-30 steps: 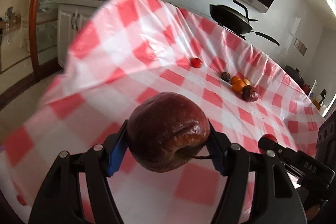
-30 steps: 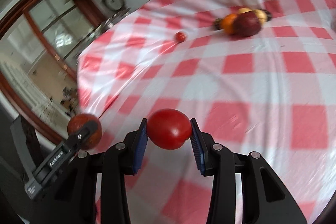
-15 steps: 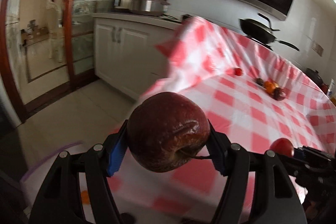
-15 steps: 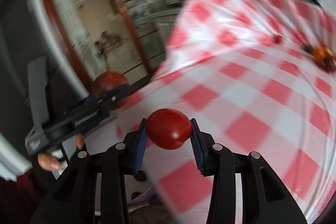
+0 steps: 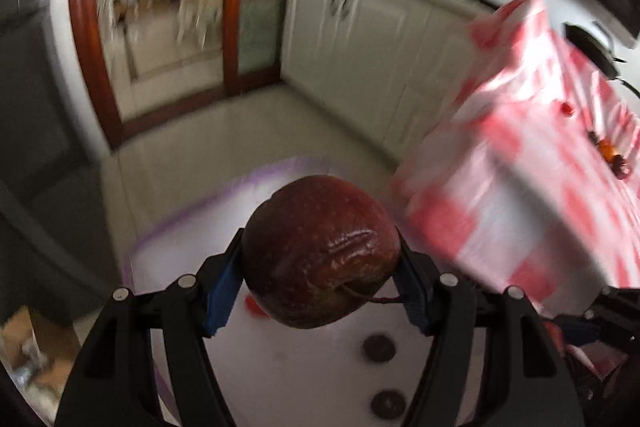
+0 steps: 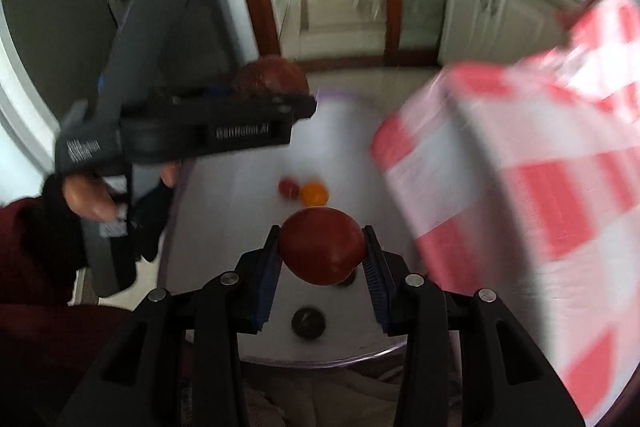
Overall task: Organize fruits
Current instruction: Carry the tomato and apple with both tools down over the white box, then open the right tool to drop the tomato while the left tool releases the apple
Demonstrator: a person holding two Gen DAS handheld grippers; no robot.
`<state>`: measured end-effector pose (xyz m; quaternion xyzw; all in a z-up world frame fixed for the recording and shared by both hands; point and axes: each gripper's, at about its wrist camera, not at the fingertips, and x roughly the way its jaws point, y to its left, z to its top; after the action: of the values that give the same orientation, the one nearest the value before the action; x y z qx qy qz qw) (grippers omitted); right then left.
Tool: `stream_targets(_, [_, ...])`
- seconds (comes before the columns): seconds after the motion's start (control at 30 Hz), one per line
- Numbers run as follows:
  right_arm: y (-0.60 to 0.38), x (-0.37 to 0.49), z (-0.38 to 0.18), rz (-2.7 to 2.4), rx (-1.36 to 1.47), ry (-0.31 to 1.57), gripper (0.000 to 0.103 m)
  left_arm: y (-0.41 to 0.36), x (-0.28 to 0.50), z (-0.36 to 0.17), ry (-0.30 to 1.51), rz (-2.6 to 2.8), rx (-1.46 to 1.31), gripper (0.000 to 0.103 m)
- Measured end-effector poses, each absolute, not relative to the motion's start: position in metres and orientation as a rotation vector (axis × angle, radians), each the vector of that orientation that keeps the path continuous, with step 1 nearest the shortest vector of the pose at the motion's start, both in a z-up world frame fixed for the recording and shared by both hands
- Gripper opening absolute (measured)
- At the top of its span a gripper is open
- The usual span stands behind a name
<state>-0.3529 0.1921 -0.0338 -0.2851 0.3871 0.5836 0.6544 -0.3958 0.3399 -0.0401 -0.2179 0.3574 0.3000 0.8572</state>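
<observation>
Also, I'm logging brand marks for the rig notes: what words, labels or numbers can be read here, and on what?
Raised lettering on the side of the left gripper, right wrist view: there, but too blurred to read.
White print on its grey handle: too blurred to read.
White label under the person's left hand: too small to read.
Nothing legible on the apple, the tomato or the right gripper.

checked tablecloth motion-blurred, tabletop fruits too small to identify
</observation>
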Motion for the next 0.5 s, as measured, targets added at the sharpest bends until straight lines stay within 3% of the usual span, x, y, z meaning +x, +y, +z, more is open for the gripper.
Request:
stream_targets(0.2, [0.232, -0.388, -0.091, 1.432, -0.873, 1.014, 0.04, 0.364, -0.373, -0.094, 0.969, 0.606, -0.511, 0.068])
stream_targets(0.5, [0.25, -0.453, -0.144, 1.514, -1.28, 0.919, 0.04, 0.382, -0.348, -0.132, 1.11, 0.558, -0.434, 0.068])
